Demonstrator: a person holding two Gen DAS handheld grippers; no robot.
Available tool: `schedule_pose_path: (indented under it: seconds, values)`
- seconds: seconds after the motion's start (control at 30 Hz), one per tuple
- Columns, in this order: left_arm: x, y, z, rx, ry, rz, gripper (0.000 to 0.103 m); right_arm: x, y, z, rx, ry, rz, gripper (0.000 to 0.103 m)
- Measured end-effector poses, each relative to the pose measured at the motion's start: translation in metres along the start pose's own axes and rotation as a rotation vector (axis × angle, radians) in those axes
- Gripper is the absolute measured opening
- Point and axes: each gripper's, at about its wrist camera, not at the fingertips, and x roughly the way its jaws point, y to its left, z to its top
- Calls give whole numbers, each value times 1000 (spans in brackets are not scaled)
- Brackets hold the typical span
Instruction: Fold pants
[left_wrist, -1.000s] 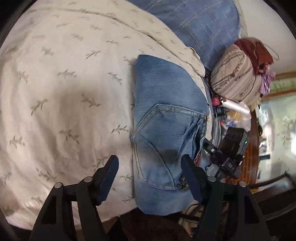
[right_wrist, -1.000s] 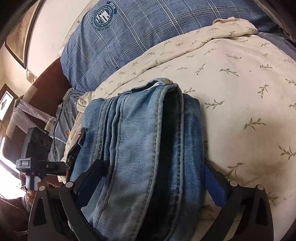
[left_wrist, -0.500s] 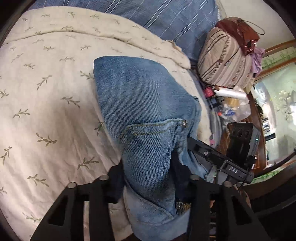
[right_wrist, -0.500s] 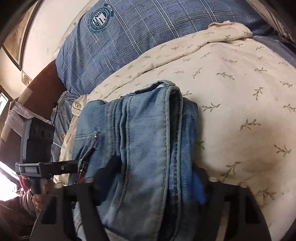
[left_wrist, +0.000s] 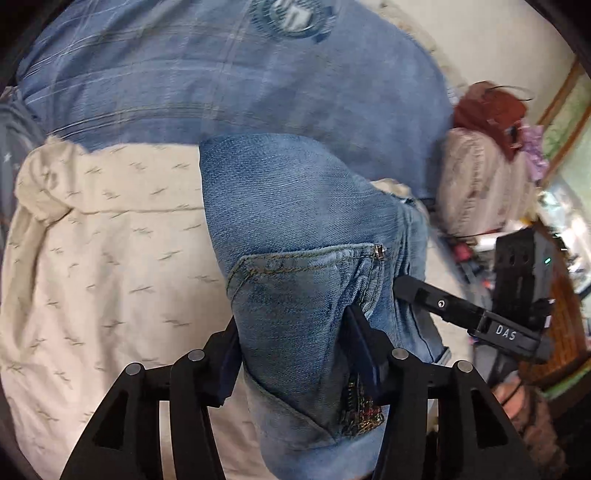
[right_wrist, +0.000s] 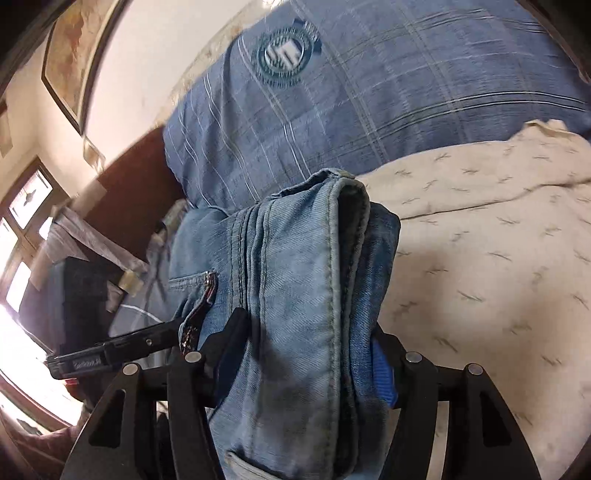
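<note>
The folded blue jeans (left_wrist: 295, 236) are held up off the cream leaf-print bedspread (left_wrist: 110, 240). My left gripper (left_wrist: 295, 354) is shut on the pocket end of the bundle. My right gripper (right_wrist: 306, 354) is shut on the stacked folded edges of the same jeans (right_wrist: 295, 295). In the left wrist view the right gripper's black body (left_wrist: 480, 317) shows at the jeans' right side. In the right wrist view the left gripper's finger (right_wrist: 110, 350) shows at the left.
A blue plaid pillow with a round crest (left_wrist: 258, 74) lies behind the jeans, also in the right wrist view (right_wrist: 369, 92). A striped bundle with a red bag (left_wrist: 480, 177) sits at the right. A dark headboard (right_wrist: 125, 192) and window (right_wrist: 22, 240) are at the left.
Both grippers closed on the folded jeans and lifted them off the bedspread toward the pillow. The bundle now hangs pinched between the fingers; the views tilted up.
</note>
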Motion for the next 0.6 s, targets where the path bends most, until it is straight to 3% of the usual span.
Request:
schedule_pose_path:
  seconds: [0.13,0.17,0.23,0.33,0.47,0.5,0.57,0.6]
  values:
    - [36,33,-11,-65,41,132,57,67,-4,-6,-50,85,-124,63]
    - [40,36,-11,-77,38,139,64,80,-6,-9,-72,100,-180,65]
    - [44,38,-9,-99,36,134,69,92,-10,-17,-106,100,-229,79]
    - [51,19,-7,-73,26,169,68,86,-13,-16,-99,87,-245,82]
    - [13,-4,-20,-20,-43,236,67,56,4,-14,-120,42,-283,83]
    - [0,-4,-24,-10,-67,255,68,42,12,-17,-140,20,-302,86]
    - [-17,-16,-38,6,-135,331,71,29,26,-20,-169,-3,-347,103]
    - [-25,-23,-46,19,-181,398,72,21,33,-24,-184,-14,-388,103]
